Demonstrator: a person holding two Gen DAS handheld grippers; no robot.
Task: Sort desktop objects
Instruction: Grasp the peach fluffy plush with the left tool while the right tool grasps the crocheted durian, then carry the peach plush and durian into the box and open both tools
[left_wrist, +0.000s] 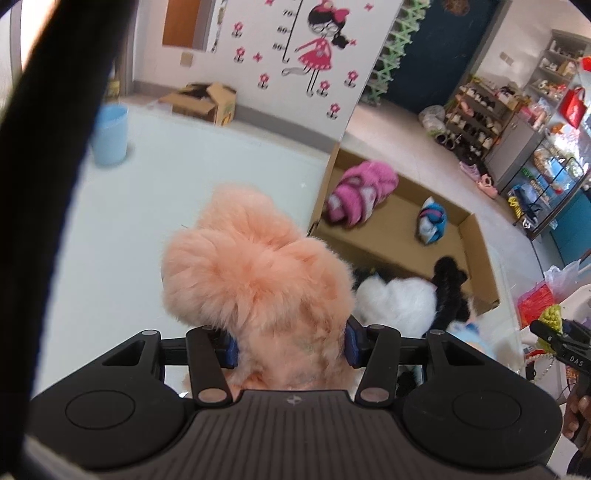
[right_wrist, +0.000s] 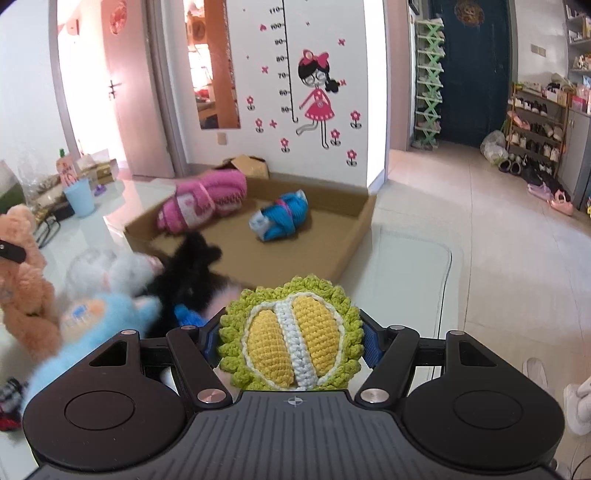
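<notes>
My left gripper (left_wrist: 291, 345) is shut on a fluffy peach plush toy (left_wrist: 251, 269), lifted above the white table; the same toy shows at the left edge of the right wrist view (right_wrist: 22, 266). My right gripper (right_wrist: 290, 343) is shut on a crocheted durian slice (right_wrist: 291, 332), green-rimmed with yellow lobes, also held up off the table. Ahead lies a shallow cardboard box (right_wrist: 354, 229) holding a pink rolled bundle (right_wrist: 207, 201) and a blue rolled bundle (right_wrist: 280, 214). White (right_wrist: 110, 273), black (right_wrist: 192, 266) and light blue (right_wrist: 99, 321) plush toys lie in a heap at the box's near corner.
A light blue cup (right_wrist: 79, 199) and a pair of glasses (right_wrist: 48, 225) sit on the table at the left, beside assorted clutter. The glass table's rounded edge (right_wrist: 448, 258) runs just right of the box, with tiled floor and shoe racks beyond.
</notes>
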